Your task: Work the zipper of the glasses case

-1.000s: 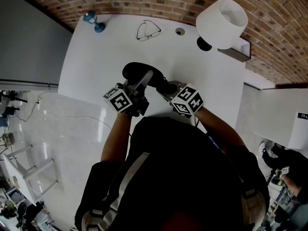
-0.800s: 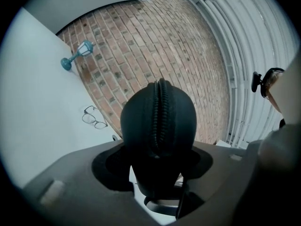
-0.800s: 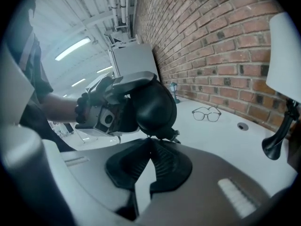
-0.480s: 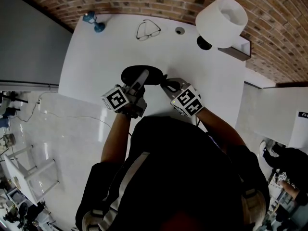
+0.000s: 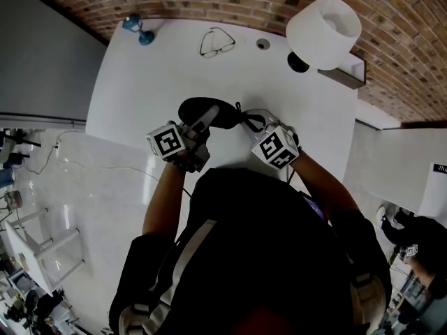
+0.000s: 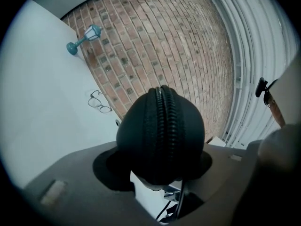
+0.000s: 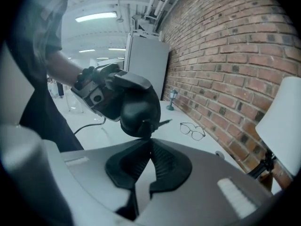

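The black oval glasses case (image 5: 204, 110) is held above the white table (image 5: 140, 96), and my left gripper (image 5: 201, 121) is shut on it from the near side. In the left gripper view the case (image 6: 160, 131) fills the space between the jaws, with its zipper (image 6: 163, 121) running up the middle. My right gripper (image 5: 246, 121) is shut at the case's right end. In the right gripper view its jaw tips (image 7: 150, 139) meet on the zipper pull (image 7: 146, 126) under the case (image 7: 138, 108). A thin black cord runs from that end.
A pair of glasses (image 5: 216, 43) lies at the far side of the table. A small blue lamp figure (image 5: 137, 30) stands at the far left corner. A white lampshade (image 5: 323, 32) is at the far right, by the brick wall (image 5: 230, 2).
Both grippers have rolled a little. The right one has drawn slightly to the right, and the cord now shows between it and the case end. The left gripper has sunk a bit with the case.
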The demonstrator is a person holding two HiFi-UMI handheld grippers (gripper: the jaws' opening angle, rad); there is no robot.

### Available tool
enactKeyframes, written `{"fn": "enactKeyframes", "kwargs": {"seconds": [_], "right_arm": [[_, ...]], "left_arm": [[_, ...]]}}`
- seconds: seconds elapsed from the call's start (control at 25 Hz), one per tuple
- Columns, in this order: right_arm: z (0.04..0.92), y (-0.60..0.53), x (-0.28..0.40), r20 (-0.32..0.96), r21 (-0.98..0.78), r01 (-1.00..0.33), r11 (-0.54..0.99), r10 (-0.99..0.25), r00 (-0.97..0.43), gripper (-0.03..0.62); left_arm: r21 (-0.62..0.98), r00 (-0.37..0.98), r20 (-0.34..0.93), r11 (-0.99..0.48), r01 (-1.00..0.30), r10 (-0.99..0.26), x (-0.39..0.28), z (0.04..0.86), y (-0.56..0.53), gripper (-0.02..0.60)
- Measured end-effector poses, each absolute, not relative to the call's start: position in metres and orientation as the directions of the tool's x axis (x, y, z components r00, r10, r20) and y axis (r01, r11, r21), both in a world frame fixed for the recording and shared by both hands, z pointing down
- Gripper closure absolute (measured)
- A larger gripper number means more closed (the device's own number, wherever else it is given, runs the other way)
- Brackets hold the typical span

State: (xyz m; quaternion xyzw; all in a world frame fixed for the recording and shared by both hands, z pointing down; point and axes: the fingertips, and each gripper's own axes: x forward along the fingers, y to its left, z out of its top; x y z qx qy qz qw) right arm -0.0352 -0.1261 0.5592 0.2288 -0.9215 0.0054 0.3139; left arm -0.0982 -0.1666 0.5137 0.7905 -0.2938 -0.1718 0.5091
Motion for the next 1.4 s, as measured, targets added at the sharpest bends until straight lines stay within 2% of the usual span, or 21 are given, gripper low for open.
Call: {"fn": "enactKeyframes", "kwargs": {"seconds": [0.4,0.68,0.84,1.28,1.4], "right_arm": [[0.557,-0.120,-0.037,0.591,0.286,-0.297,0.911,-0.412,-0.693,0.591],[0.556,-0.118,-0.037,0.598,0.394,-0.203,0.897,-0.417,-0.685,0.591],[0.557,-0.120,-0.037,0.601,0.409,-0.190,0.893,-0.420,-0.680,0.591],[0.564,-0.120,-0.038,0.623,0.408,-0.184,0.894,-0.420,-0.660,0.591],[0.563,-0.121,-0.037,0.625,0.390,-0.203,0.898,-0.420,-0.658,0.591]], "left_arm": [[0.894,0.845,0.058,-0.350,-0.281,-0.531,-0.093,0.513,-0.161,0.334],[0.790,0.899,0.157,-0.493,-0.363,-0.410,-0.082,0.512,-0.157,0.333],[0.775,0.911,0.169,-0.521,-0.358,-0.376,-0.076,0.509,-0.154,0.333],[0.625,0.897,0.361,-0.648,-0.435,-0.254,-0.056,0.521,-0.140,0.331],[0.607,0.895,0.375,-0.666,-0.434,-0.241,-0.055,0.520,-0.141,0.330]]}}
